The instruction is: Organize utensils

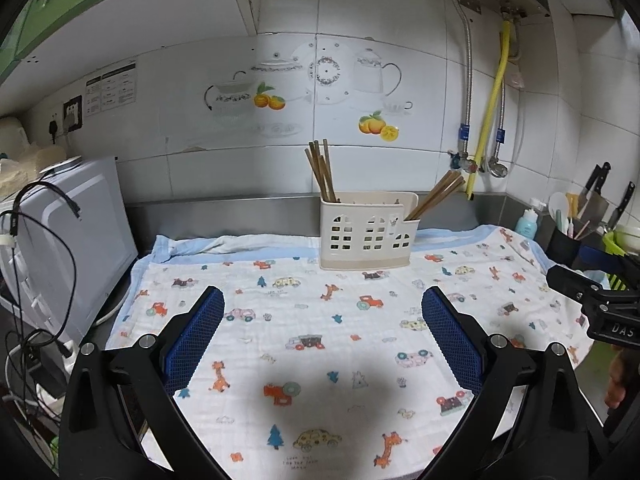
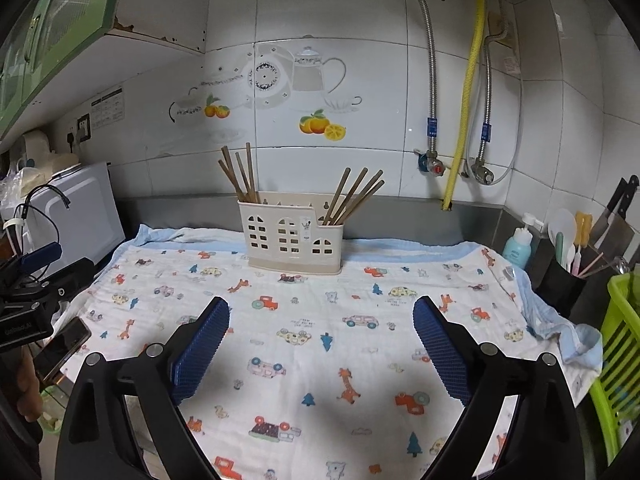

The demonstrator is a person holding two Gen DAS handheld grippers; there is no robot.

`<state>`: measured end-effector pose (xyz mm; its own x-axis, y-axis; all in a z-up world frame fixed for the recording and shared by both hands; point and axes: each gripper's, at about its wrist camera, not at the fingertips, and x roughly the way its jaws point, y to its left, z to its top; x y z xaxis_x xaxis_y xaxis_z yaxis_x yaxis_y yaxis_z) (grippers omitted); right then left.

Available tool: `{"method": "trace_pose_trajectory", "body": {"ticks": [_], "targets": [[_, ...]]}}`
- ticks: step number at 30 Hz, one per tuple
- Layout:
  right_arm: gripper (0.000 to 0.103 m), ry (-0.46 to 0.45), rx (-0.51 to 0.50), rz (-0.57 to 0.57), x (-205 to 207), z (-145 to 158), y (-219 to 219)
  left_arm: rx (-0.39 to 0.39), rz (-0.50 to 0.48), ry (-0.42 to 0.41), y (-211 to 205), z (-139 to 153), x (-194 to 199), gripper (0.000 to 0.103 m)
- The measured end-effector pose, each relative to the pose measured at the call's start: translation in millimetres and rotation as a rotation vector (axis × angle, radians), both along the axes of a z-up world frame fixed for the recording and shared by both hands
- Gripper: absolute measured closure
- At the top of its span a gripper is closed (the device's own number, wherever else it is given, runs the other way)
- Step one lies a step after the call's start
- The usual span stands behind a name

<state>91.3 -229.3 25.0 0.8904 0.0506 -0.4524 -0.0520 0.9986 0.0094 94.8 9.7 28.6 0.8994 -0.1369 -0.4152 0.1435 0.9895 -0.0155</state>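
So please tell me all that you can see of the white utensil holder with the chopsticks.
The utensil holder is a cream, plastic-looking caddy with window-shaped cut-outs, taller on its left and stepped lower on its right. It stands upright on the printed cloth near the steel backsplash. Brown chopsticks lean left in one end, and another bundle leans right in the other. No gripper touches it.

The chopsticks' [image 2: 240, 176] lower ends are hidden inside the holder [image 2: 290, 240]. Print on the far-left wall notice [image 1: 110, 88] is too small to read. The green basket [image 2: 618, 360] is cut off at the right edge.
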Motion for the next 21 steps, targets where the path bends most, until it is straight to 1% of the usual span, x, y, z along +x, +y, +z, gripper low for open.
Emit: {"method": "trace_pose_trajectory", "body": {"ticks": [7,10,14,21], "targets": [[0.012,0.02,0.007,0.013,-14.1,-9.5,6.2,-0.007,0.0,0.003,2.8,-2.4,-17.7,0.005],[0.012,0.017,0.003,0.014,-20.2,-9.6,8.2,-0.009,-0.006,0.001,2.4,-3.2,-24.9,0.005],[0.012,0.009,-0.002,0.012,-27.1,-8.5,8.9,0.008,-0.015,0.002,-1.8,-5.9,-32.6,0.005],[0.011,0.006,-0.003,0.01,-34.5,-9.6,9.4,0.009,-0.014,0.009,-2.2,-8.3,-39.1,0.005]]}}
